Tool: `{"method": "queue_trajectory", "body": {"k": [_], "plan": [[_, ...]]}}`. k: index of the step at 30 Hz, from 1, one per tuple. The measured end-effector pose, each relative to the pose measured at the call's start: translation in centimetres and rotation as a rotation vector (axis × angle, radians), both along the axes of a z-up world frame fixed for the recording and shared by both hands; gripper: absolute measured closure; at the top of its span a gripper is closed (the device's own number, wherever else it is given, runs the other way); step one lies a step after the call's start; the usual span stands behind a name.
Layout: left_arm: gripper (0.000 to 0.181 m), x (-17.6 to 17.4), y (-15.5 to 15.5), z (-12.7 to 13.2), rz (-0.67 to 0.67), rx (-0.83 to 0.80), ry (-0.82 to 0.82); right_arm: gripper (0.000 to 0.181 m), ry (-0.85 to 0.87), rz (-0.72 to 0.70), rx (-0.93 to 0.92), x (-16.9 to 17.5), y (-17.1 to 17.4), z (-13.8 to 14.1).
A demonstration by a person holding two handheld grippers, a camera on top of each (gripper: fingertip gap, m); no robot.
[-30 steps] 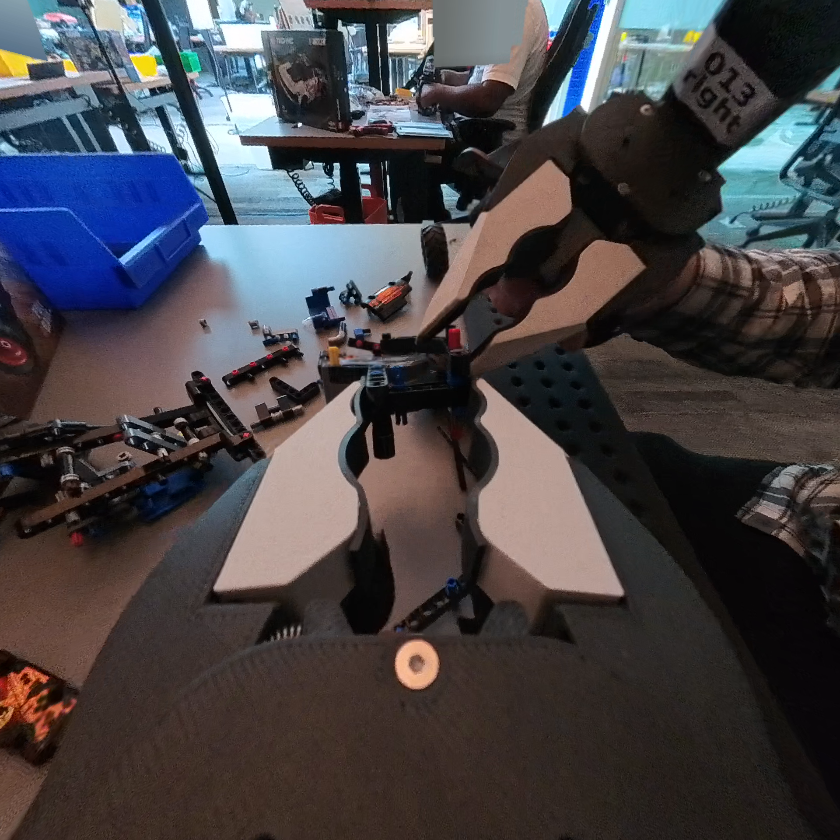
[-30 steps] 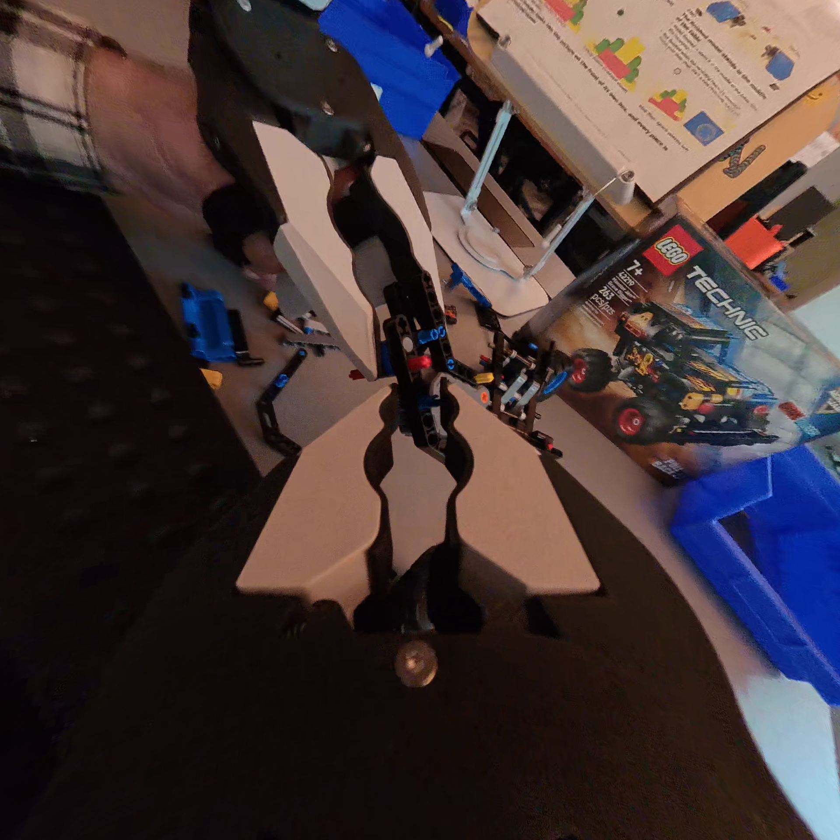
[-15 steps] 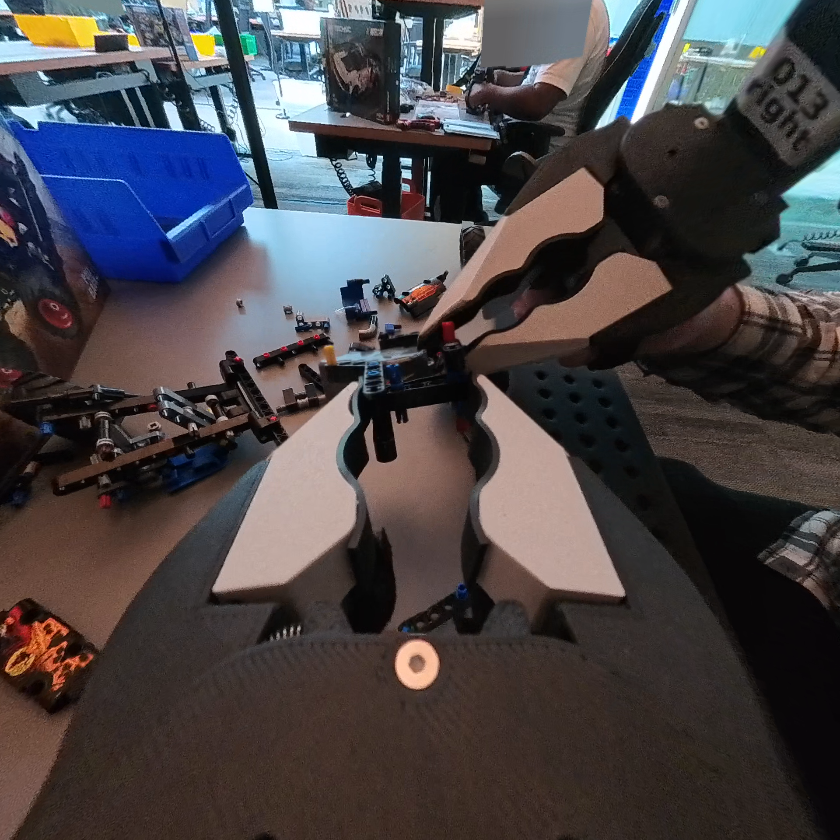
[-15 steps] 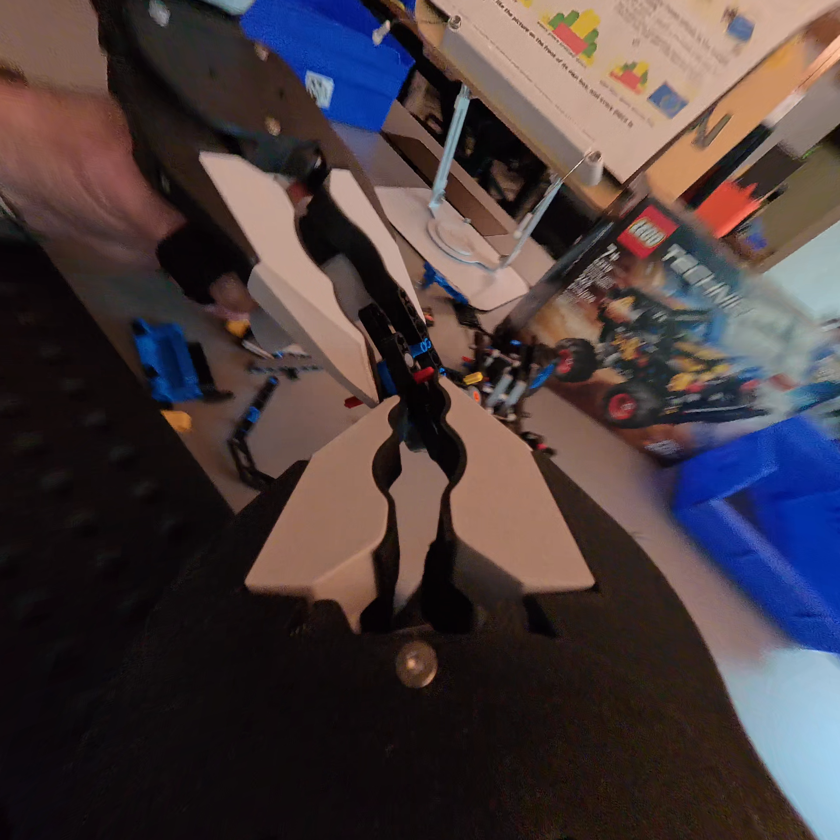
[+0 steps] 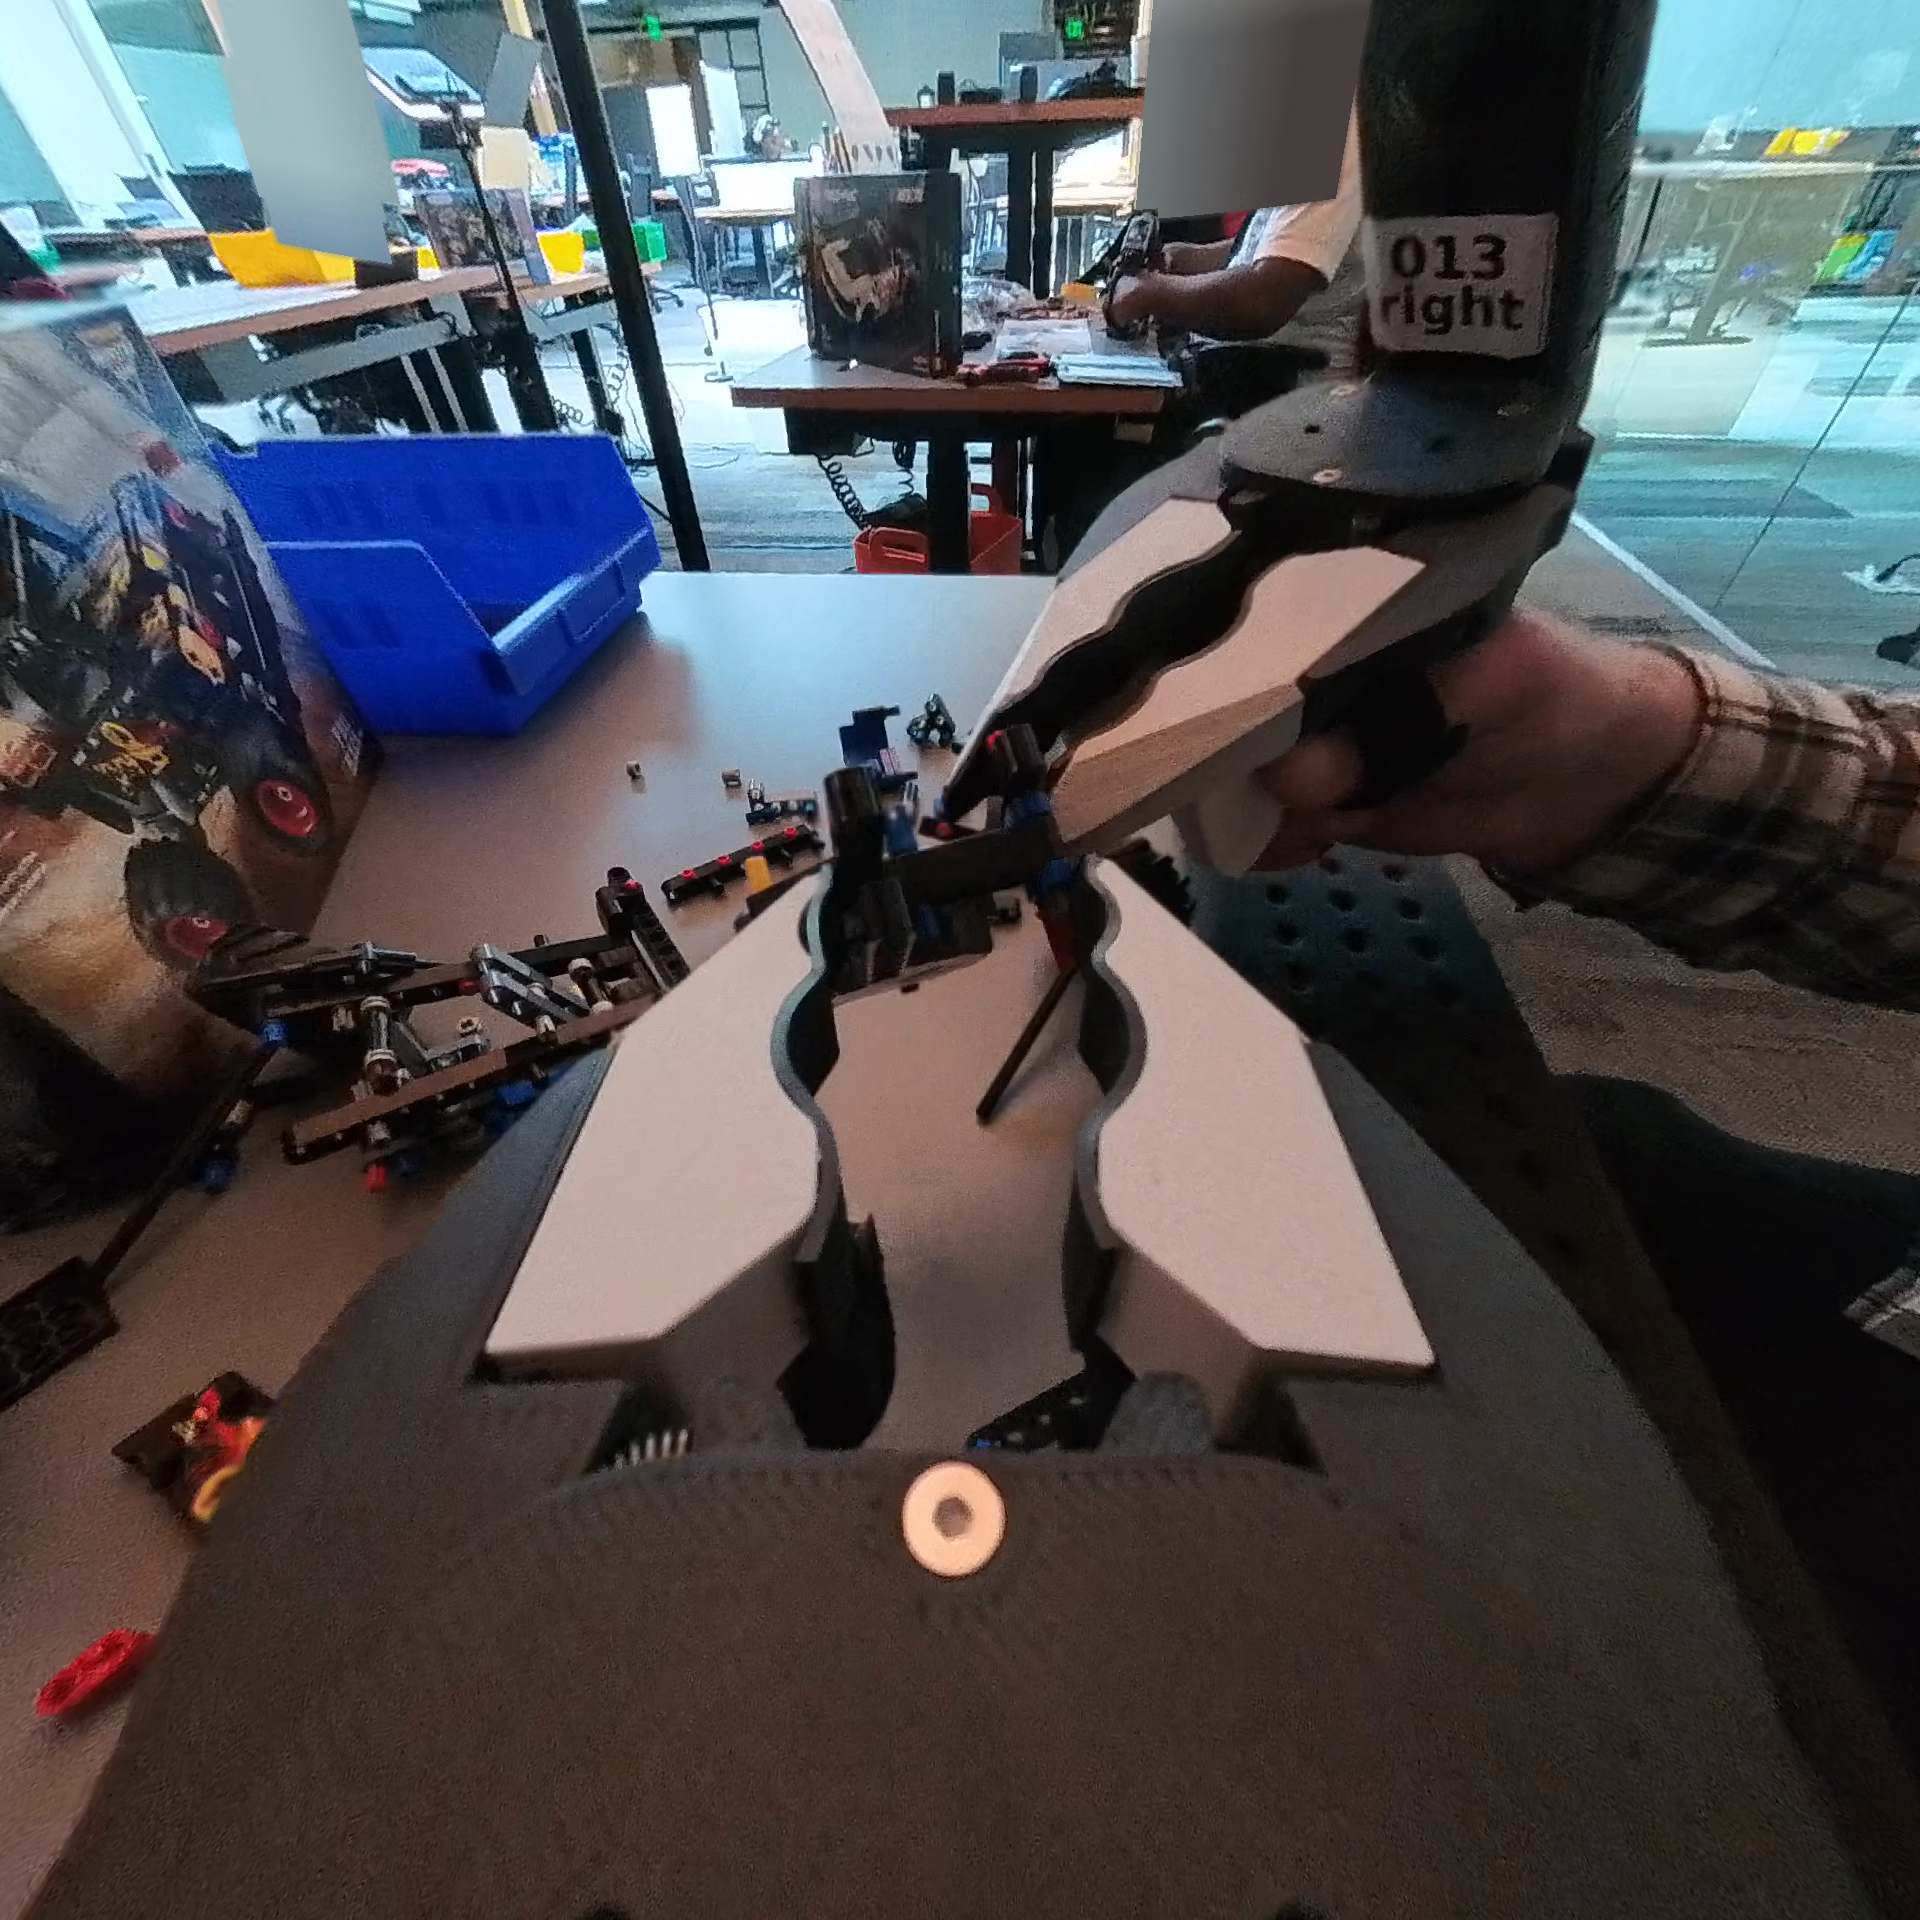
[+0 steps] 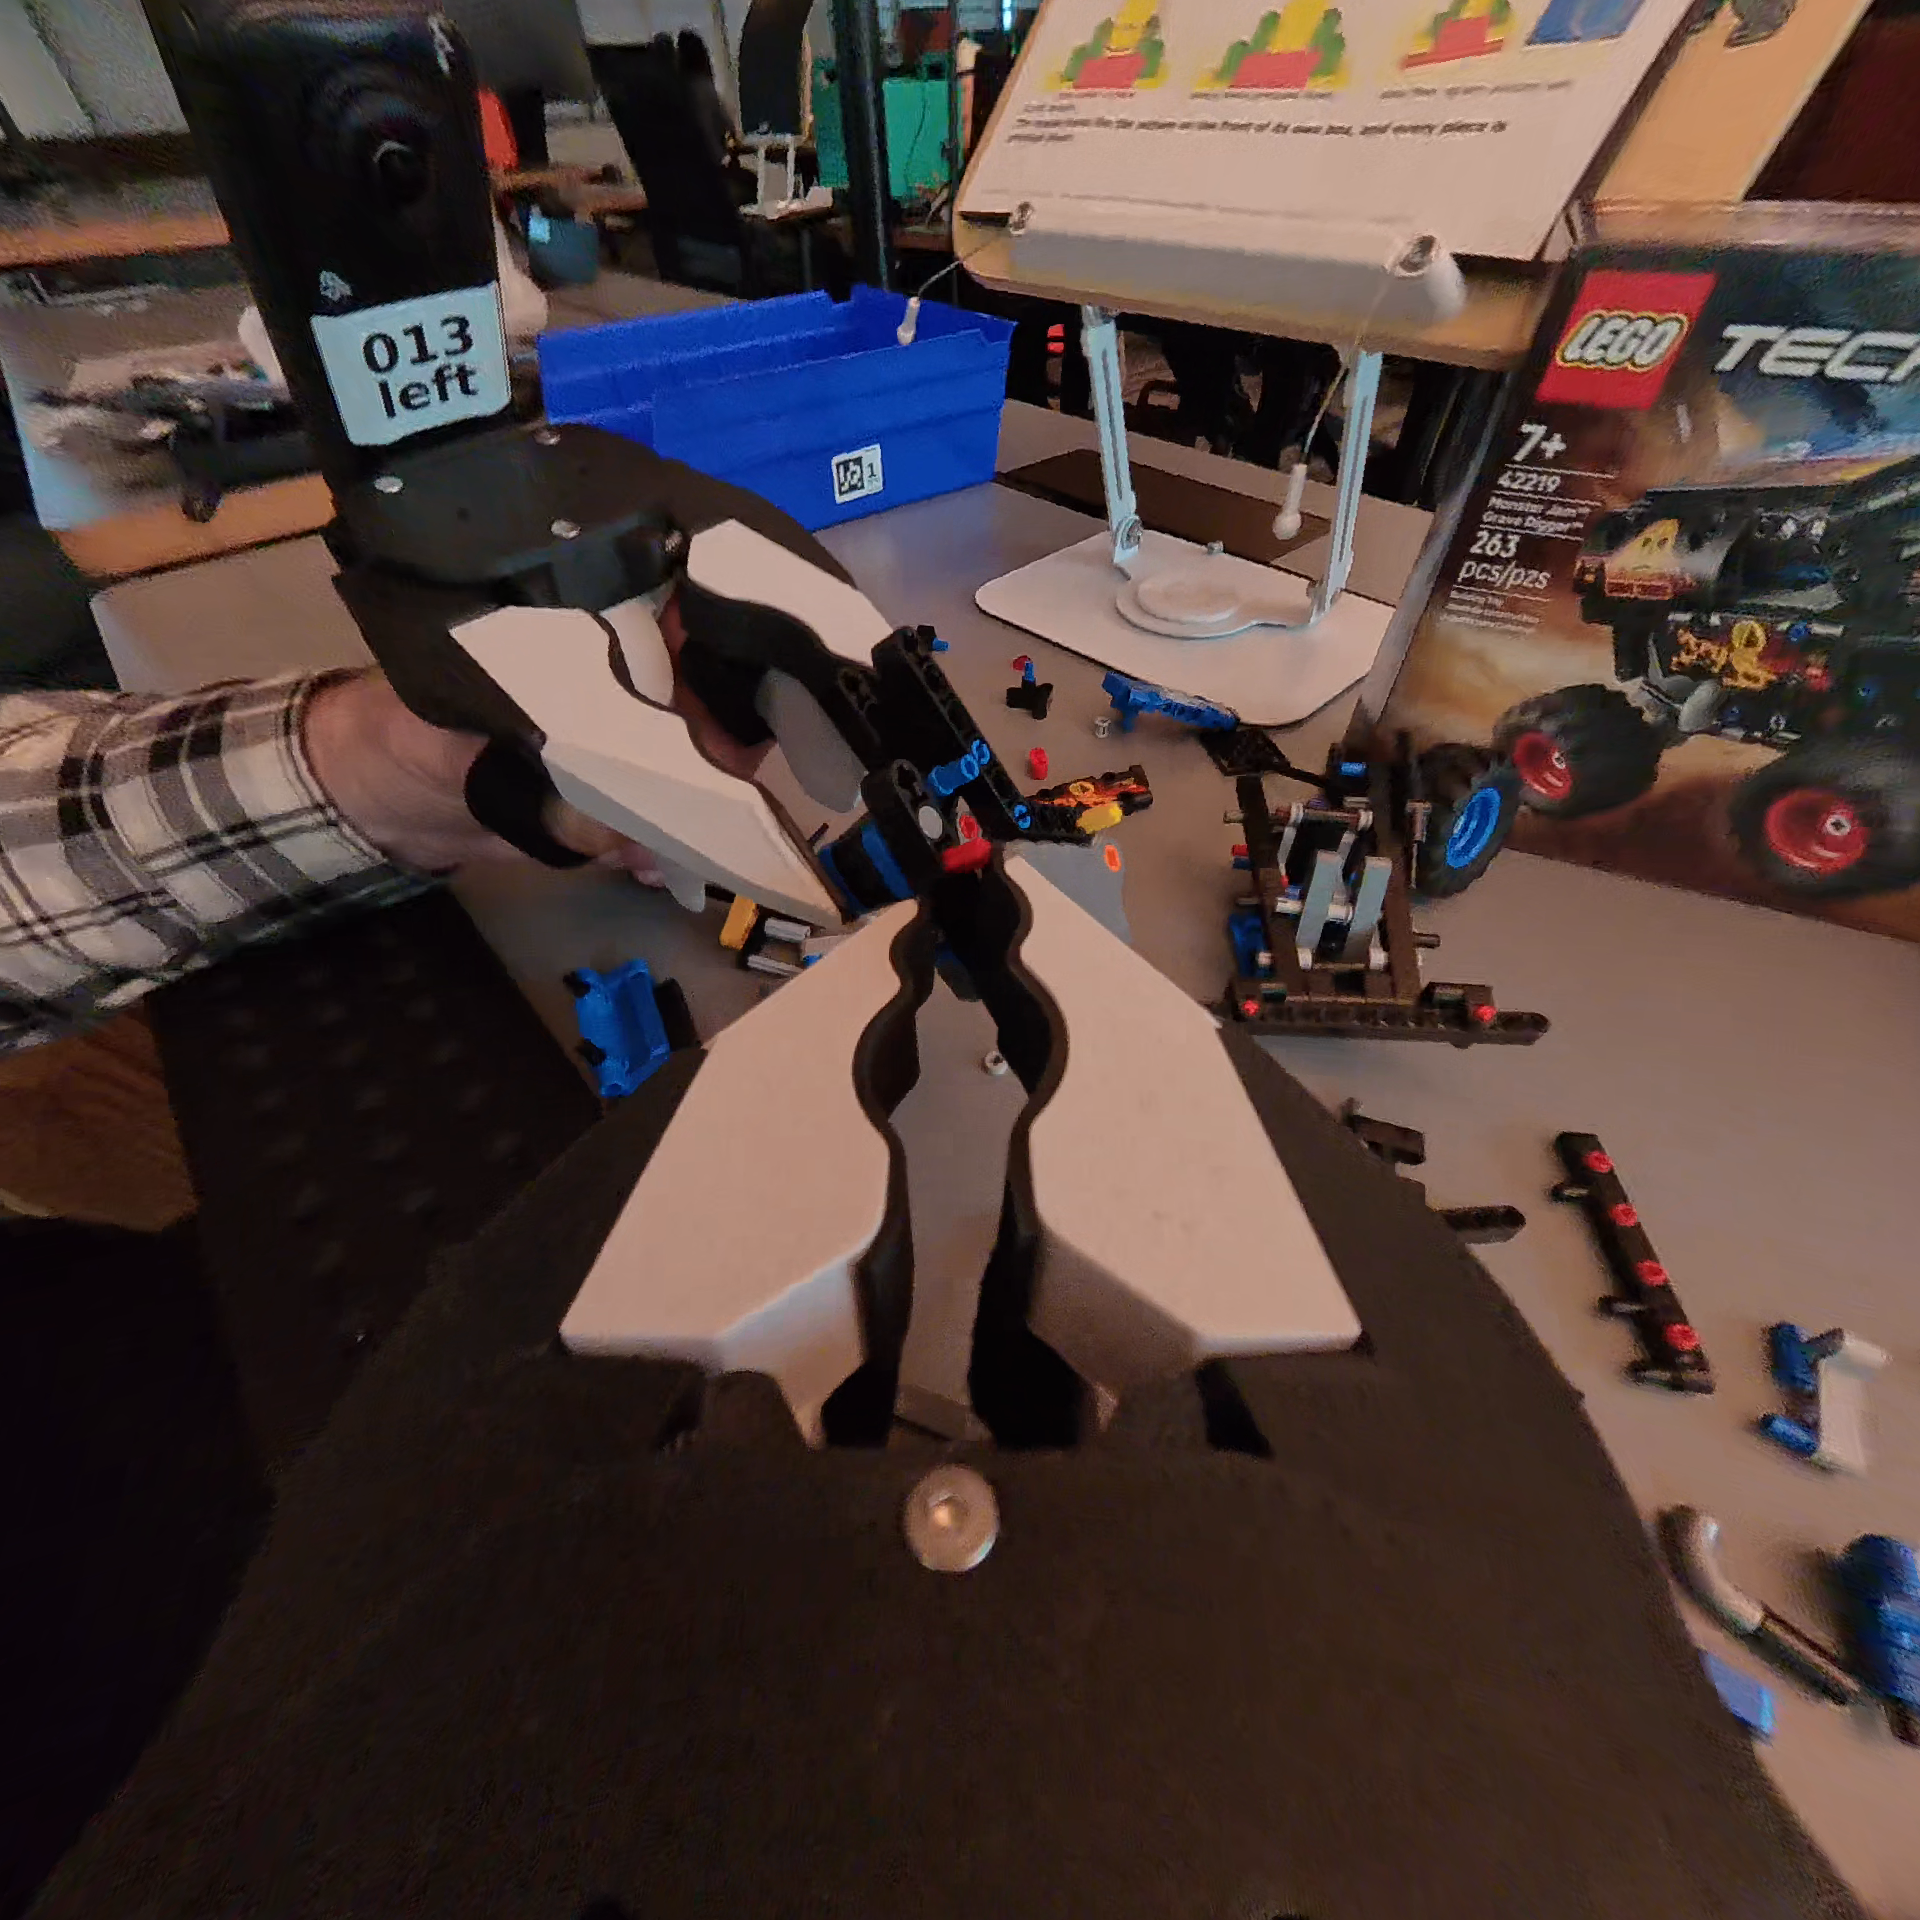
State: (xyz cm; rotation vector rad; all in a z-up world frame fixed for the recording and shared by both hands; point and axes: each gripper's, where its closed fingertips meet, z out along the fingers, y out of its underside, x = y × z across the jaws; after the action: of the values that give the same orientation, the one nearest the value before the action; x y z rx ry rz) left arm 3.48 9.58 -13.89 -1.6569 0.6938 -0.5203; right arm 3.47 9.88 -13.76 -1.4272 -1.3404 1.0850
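A small black and blue brick assembly (image 5: 894, 925) with red pins is held above the grey table. My left gripper (image 5: 951, 914) is shut on its body, jaws a brick-width apart. A thin black rod (image 5: 1023, 1039) hangs from it between my fingers. My right gripper (image 5: 1003, 790) comes in from the upper right, tips pinched on the assembly's top. In the right wrist view my right gripper (image 6: 966, 904) is shut on a black beam of the assembly (image 6: 935, 769). The left gripper (image 6: 842, 831) holds it from the left.
A larger black chassis (image 5: 447, 1008) lies left on the table; it also shows in the right wrist view (image 6: 1340, 914) with a blue wheel. A blue bin (image 5: 447, 582), the toy box (image 6: 1714, 582), an instruction stand (image 6: 1195, 613) and loose pieces (image 6: 1631, 1257) surround it. Only a small space, under 4 cm, lies between the two pairs of fingers.
Both grippers have swung round with the assembly still held between them. The right gripper now stands more upright above it, and the assembly has tilted.
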Motion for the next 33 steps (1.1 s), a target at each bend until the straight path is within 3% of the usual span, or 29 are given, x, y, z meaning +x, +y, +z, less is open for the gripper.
{"method": "queue_trajectory", "body": {"k": [5,8,12,13,19,22,25,27,33], "plan": [[0.131,-1.1,-0.9,2.7,0.033,0.236,0.136,0.172,-0.109,0.097,0.03,1.1,-0.4,-1.0],[0.134,0.2,-1.8,0.7,-0.022,0.306,0.378,0.171,-0.151,0.117,0.044,1.6,-0.7,-1.8],[0.136,1.3,-1.6,-2.7,-0.053,0.276,0.58,0.171,-0.208,0.186,0.01,1.9,-1.3,-2.9],[0.148,1.8,-1.7,-3.2,-0.075,0.27,0.577,0.172,-0.205,0.185,-0.004,1.8,-1.2,-3.0],[0.165,2.2,0.0,-4.9,-0.002,0.251,0.632,0.173,-0.233,0.168,-0.039,2.2,-0.3,-4.2],[0.165,2.4,0.0,-6.6,-0.039,0.162,0.636,0.173,-0.283,0.166,-0.001,2.2,-0.2,-5.6],[0.165,2.4,0.2,-6.5,-0.062,0.124,0.584,0.174,-0.292,0.129,0.004,2.0,0.3,-5.6],[0.176,3.1,-0.2,-6.4,-0.096,0.087,0.533,0.178,-0.281,0.094,0.005,1.9,1.0,-5.6],[0.175,2.8,0.4,-6.7,-0.065,0.092,0.585,0.179,-0.272,0.068,-0.017,1.4,1.8,-5.7]]}}
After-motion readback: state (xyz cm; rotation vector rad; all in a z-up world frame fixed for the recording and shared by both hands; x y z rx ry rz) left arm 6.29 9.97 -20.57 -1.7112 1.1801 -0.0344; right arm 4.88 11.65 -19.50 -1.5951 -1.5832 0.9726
